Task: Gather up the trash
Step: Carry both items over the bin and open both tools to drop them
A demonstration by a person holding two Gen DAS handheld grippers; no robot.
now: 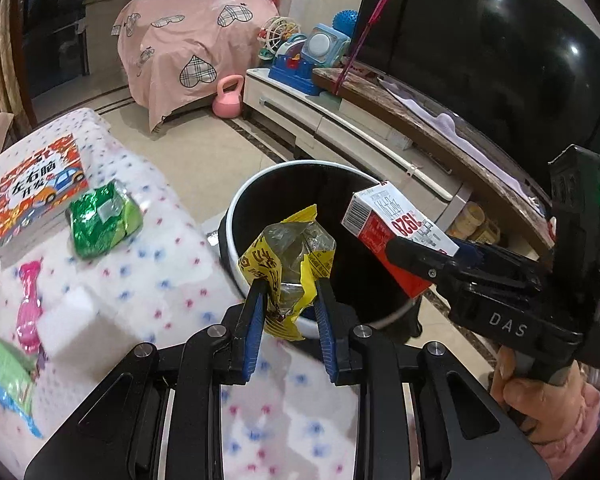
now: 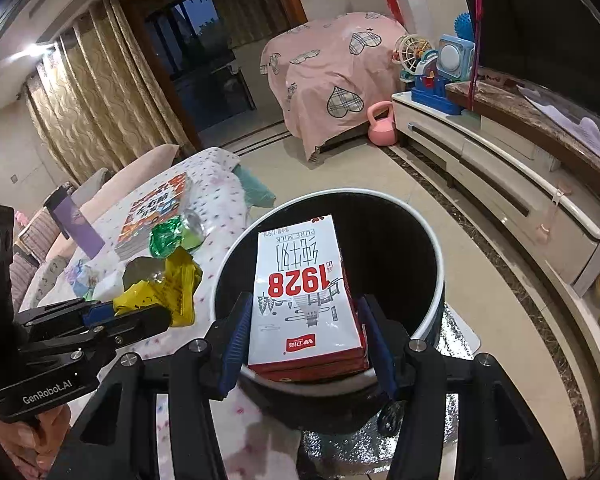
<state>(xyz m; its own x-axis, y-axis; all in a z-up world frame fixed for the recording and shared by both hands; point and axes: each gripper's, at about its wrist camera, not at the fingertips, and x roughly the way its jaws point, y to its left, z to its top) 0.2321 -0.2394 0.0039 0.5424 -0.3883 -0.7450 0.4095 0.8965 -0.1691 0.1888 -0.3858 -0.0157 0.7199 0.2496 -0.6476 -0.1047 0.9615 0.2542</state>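
Observation:
My left gripper [image 1: 290, 300] is shut on a crumpled yellow and clear wrapper [image 1: 288, 260], held at the near rim of the black trash bin [image 1: 236, 216]. The same wrapper [image 2: 168, 280] shows in the right wrist view, beside the bin's left rim. My right gripper [image 2: 304, 336] is shut on a red and white milk carton [image 2: 300, 292], which hangs over the mouth of the trash bin [image 2: 436, 248]. From the left wrist view the carton [image 1: 392, 228] sits above the bin's right side, clamped in the right gripper [image 1: 412, 256].
A dotted cloth covers the table [image 1: 160, 280], which holds a picture book [image 1: 40, 196], a green wrapper [image 1: 104, 220], a pink candy [image 1: 30, 300], a white block [image 1: 84, 328] and a green packet [image 1: 8, 376]. A white TV cabinet [image 1: 332, 120] and pink kettlebell [image 1: 228, 100] stand beyond the bin.

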